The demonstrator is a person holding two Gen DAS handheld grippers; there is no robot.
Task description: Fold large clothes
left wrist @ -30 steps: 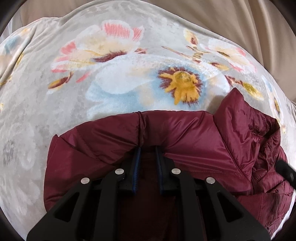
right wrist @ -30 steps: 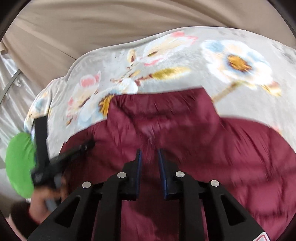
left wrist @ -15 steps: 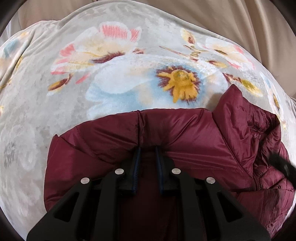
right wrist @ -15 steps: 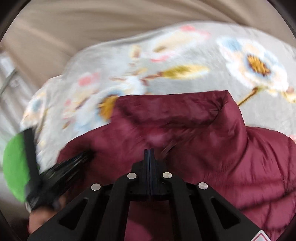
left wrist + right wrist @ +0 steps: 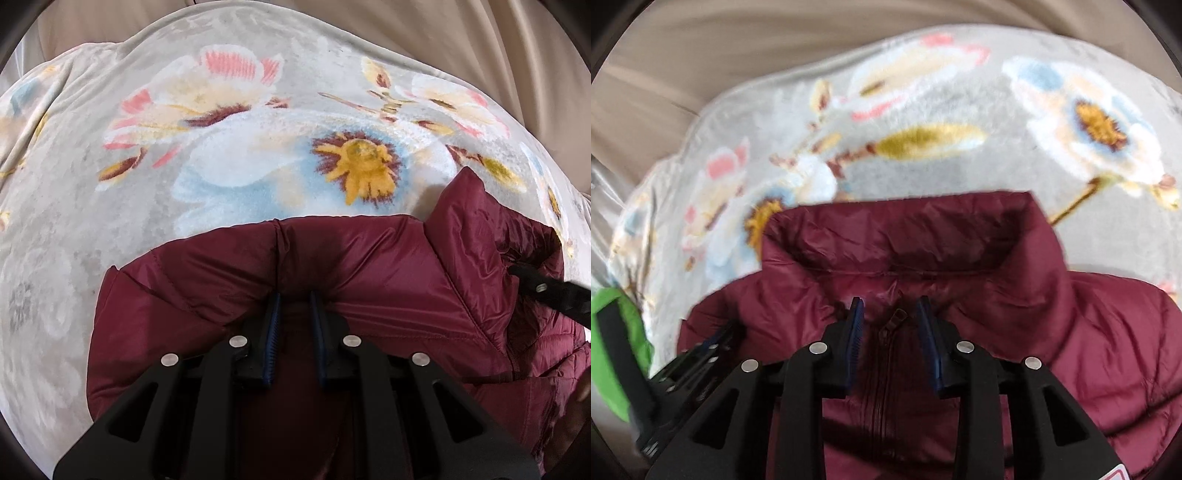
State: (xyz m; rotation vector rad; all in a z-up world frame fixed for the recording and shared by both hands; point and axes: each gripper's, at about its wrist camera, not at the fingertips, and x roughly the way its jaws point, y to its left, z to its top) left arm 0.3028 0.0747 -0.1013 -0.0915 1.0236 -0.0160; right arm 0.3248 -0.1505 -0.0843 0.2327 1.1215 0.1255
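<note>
The maroon puffer jacket lies across the lower half of both views on my floral blanket — collar at centre frame. My right gripper hangs released astride the zipper; my left gripper stands parted too, tips against a folded edge — gripping nothing

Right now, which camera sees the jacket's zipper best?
The right wrist view: the zipper runs straight between the open right gripper's fingers, below the collar. The left wrist view shows only a bit at the edge.
</note>
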